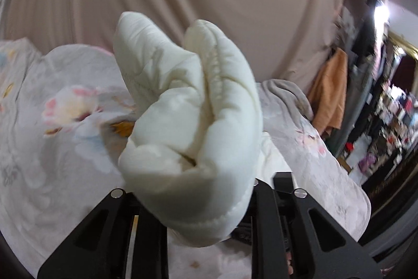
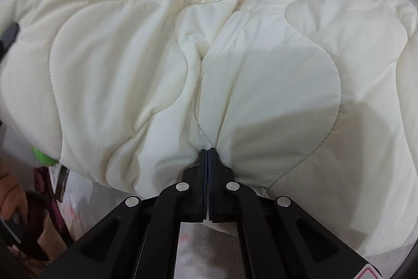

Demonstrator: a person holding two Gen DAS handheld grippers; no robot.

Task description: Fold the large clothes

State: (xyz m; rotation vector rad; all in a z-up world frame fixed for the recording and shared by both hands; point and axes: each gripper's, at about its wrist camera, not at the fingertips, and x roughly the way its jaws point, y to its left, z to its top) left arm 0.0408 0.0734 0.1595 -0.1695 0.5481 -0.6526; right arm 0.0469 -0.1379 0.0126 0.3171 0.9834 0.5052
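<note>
Floral bedspread point(image 1: 65, 122) below; both grippers point(image 1: 193, 190) point(image 2: 208, 151) clamped on cream quilt point(image 2: 261, 83); no writing legible.

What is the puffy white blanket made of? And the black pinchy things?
The quilt looks like soft, matte cotton-like cloth with padding inside: it puffs between wavy stitched lines. The right gripper and left gripper look like hard black plastic, smooth and slightly shiny, with silver metal pins; the exact material is unclear.
</note>
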